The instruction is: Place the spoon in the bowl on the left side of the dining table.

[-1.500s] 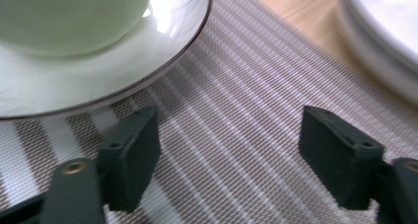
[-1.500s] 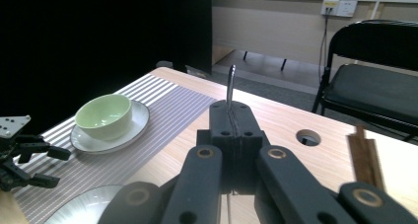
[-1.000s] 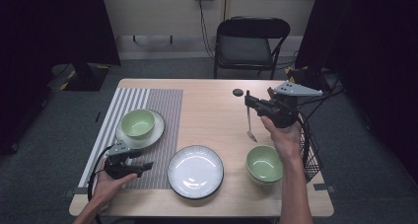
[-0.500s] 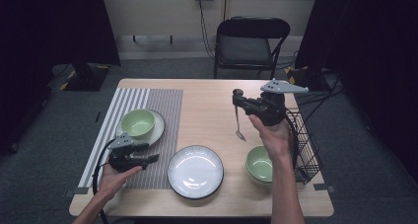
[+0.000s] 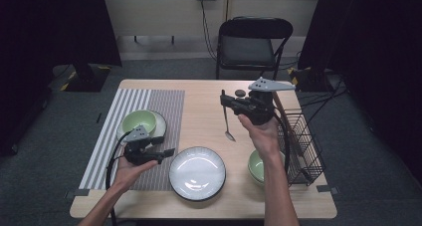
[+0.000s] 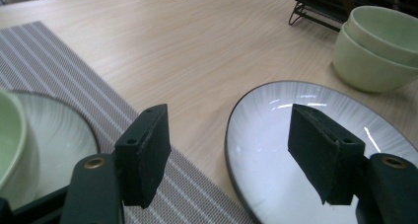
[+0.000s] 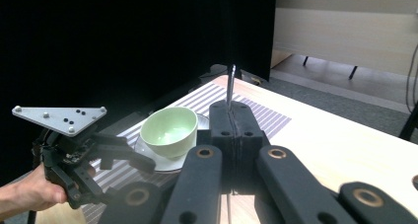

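A dark room with a grey floor holds a light wooden surface [image 5: 204, 111], and a black chair [image 5: 251, 47] stands past its far edge. A striped mat [image 5: 149, 104] lies on the left side of the surface. On the mat, near the left edge, a green bowl [image 5: 139, 121] sits on a small white plate [image 5: 160, 121]. A big white plate [image 5: 197, 172] with a dark rim lies close to the near edge, just beside the mat. Two green bowls [image 5: 256, 167] are stacked near the right near corner, next to a black wire rack [image 5: 298, 136] at the right edge. The right tongs [image 5: 225, 100] are clenched on the handle of a metal spoon [image 5: 227, 121]. The spoon hangs straight down from them above the middle of the surface, with its round end just over the wood. The left tongs [image 5: 169, 155] hang over the mat's near right part, pointing at the big plate. Their jaws have just been closing a little, but they stand apart with nothing between them. In the left gripper view, the big plate's rim lies below the gap.
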Tool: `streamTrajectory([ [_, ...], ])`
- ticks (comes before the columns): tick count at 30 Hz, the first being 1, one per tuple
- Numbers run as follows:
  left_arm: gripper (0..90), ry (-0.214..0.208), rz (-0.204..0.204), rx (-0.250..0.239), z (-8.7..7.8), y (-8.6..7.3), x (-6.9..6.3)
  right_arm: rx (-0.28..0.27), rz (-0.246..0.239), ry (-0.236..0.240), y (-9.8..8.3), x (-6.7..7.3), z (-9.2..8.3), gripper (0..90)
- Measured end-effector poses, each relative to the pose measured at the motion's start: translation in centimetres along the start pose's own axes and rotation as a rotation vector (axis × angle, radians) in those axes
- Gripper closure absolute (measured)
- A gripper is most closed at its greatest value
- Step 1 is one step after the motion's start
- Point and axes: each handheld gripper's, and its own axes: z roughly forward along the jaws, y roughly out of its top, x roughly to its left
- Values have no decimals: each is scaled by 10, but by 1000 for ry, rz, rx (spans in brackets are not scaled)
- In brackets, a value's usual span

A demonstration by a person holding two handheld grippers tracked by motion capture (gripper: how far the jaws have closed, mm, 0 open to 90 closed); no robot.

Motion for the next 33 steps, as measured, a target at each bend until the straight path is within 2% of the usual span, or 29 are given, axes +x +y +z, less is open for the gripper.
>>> streamTrajectory([
  [2, 326, -19, -5, -9, 3, 6, -2, 0, -1, 8, 1, 1, 3, 900],
  [3, 325, -18, 12, -10, 3, 9, -3, -1, 0, 11, 2, 2, 4, 900],
  [10, 332, -28, 48, -31, 9, 32, -14, -5, 1, 39, 4, 8, 13, 900],
  [14, 335, -58, 72, -62, 13, 46, -22, 2, -8, 60, 6, 15, 24, 900],
  [16, 345, -76, 66, -80, 14, 51, -25, 0, -11, 72, 7, 19, 29, 900],
  [17, 345, -77, 60, -81, 15, 53, -26, 2, -12, 77, 7, 20, 31, 900],
  [18, 343, -56, 60, -85, 15, 55, -28, 4, -13, 82, 7, 22, 34, 900],
  [26, 381, -125, 18, -131, 13, 58, -29, 33, -30, 119, -7, 39, 54, 900],
  [28, 387, -134, 21, -135, 14, 58, -30, 38, -33, 132, -9, 45, 59, 900],
  [30, 373, -137, 45, -141, 13, 58, -31, 40, -33, 144, -10, 48, 64, 900],
  [31, 370, -118, 62, -136, 12, 58, -31, 40, -30, 152, -11, 50, 66, 900],
  [33, 360, -135, 50, -141, 11, 58, -31, 41, -27, 166, -13, 55, 71, 900],
])
